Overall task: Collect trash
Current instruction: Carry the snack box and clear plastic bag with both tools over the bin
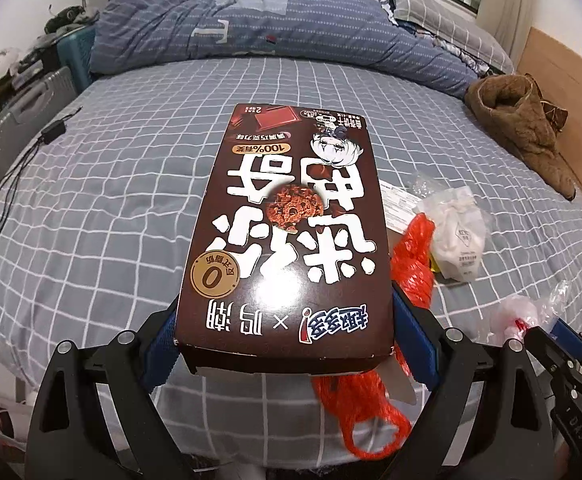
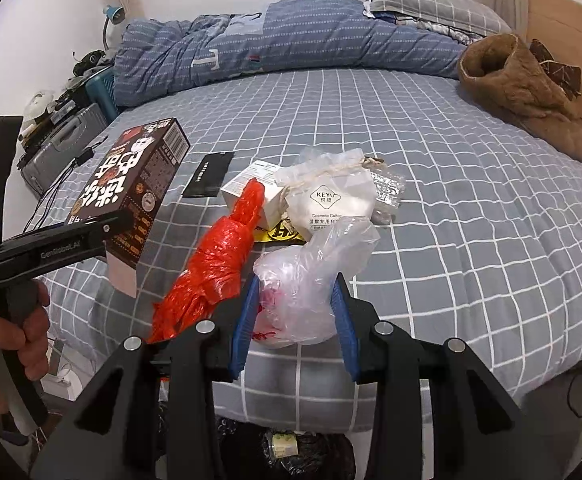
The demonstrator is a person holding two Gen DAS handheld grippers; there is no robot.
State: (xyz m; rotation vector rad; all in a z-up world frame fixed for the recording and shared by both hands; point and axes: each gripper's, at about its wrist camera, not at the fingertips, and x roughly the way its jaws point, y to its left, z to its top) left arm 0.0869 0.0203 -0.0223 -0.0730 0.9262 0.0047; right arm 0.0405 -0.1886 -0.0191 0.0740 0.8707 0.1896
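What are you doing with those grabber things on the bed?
A person is picking up trash from the bed. The left gripper is clamped on a brown cookie box, and the right gripper is squeezing a crumpled clear plastic bag. An orange plastic bag, a cotton-pad pouch and other wrappers are lying on the checked sheet.

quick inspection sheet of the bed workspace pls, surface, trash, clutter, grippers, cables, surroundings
surface: bed with grey checked sheet.
job's things: brown biscuit box and clear plastic bag lifted; red plastic bag, cotton-pad pouch, black sachet on the sheet.
clutter: brown fleece garment, rolled blue duvet.
grippers: left gripper shut on the box; right gripper shut on the clear bag.
cables: black cord on the sheet's left side.
surroundings: grey suitcase, window, wall.
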